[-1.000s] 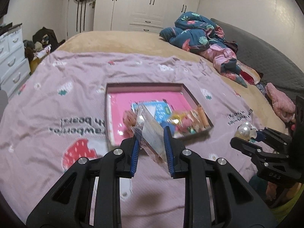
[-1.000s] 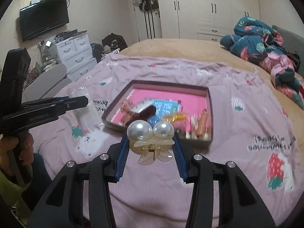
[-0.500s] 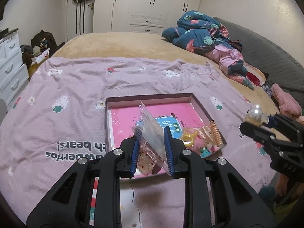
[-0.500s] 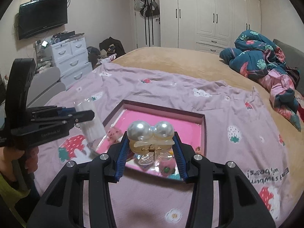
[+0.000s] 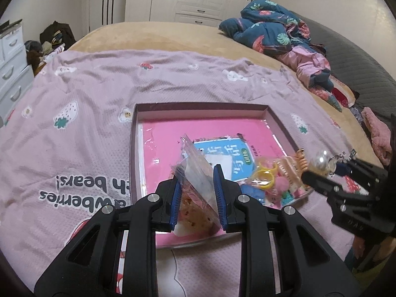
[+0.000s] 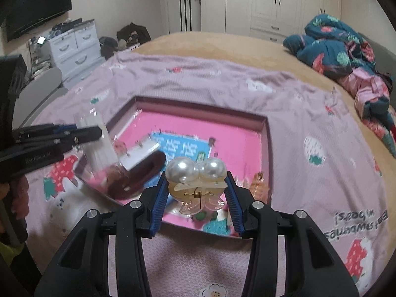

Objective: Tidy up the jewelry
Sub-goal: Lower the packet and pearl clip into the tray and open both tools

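My left gripper (image 5: pixel 197 193) is shut on a small clear plastic bag (image 5: pixel 195 165), held above the near edge of a shallow box (image 5: pixel 198 107) with a pink bottom. My right gripper (image 6: pixel 195 193) is shut on a pearl hair clip (image 6: pixel 195 175) with two large pearls and a translucent claw, held above the box's near side (image 6: pixel 264 133). Each gripper shows in the other's view: the right one (image 5: pixel 321 173) with the pearl clip, the left one (image 6: pixel 84 131) with the bag (image 6: pixel 96 143). In the box lie several hair clips and rings (image 5: pixel 279 175) and a dark brown clip (image 6: pixel 141 173).
The box sits on a purple strawberry-print blanket (image 5: pixel 74 128) over a tan bed. Crumpled clothes (image 5: pixel 277 34) lie at the far right. White drawers (image 6: pixel 71 47) and a grey chair (image 6: pixel 37 86) stand left of the bed, wardrobes behind.
Both grippers have moved forward and lower over the box, which now looks larger and closer. Their holds on the bag and the pearl clip are unchanged.
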A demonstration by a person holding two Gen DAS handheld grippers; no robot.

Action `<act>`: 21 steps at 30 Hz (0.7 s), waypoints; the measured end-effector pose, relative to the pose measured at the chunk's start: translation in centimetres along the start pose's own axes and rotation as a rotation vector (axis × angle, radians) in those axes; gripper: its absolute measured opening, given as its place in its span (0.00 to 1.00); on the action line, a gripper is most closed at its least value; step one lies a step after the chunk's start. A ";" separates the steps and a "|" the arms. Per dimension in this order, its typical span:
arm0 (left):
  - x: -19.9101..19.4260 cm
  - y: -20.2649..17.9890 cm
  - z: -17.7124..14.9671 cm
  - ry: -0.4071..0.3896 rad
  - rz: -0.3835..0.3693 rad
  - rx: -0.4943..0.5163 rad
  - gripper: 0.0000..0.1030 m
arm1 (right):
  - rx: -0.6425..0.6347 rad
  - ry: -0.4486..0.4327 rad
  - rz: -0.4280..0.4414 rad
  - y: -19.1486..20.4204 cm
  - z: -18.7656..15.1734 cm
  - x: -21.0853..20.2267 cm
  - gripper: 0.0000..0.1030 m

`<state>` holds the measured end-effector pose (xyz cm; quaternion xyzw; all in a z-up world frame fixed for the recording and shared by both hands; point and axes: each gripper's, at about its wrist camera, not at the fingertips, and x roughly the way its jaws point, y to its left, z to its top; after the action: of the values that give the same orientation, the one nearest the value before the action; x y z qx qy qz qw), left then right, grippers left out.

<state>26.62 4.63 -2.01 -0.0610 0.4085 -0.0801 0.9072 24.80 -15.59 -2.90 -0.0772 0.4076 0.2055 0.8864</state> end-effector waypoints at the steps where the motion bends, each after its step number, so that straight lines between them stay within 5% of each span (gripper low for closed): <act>1: 0.3 0.2 0.0 0.004 0.003 -0.005 0.16 | 0.001 0.010 0.002 0.0 -0.2 0.4 0.42; 16: 2.0 2.1 -0.4 0.039 0.075 -0.005 0.18 | -0.005 0.055 0.045 2.4 -0.3 3.4 0.43; 21: 1.8 1.9 -0.5 0.043 0.073 -0.005 0.18 | 0.005 0.031 0.039 2.4 -0.7 2.2 0.58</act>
<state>27.58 6.16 -4.03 -0.0464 0.4299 -0.0472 0.9004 24.58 -13.02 -4.94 -0.0700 0.4233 0.2206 0.8759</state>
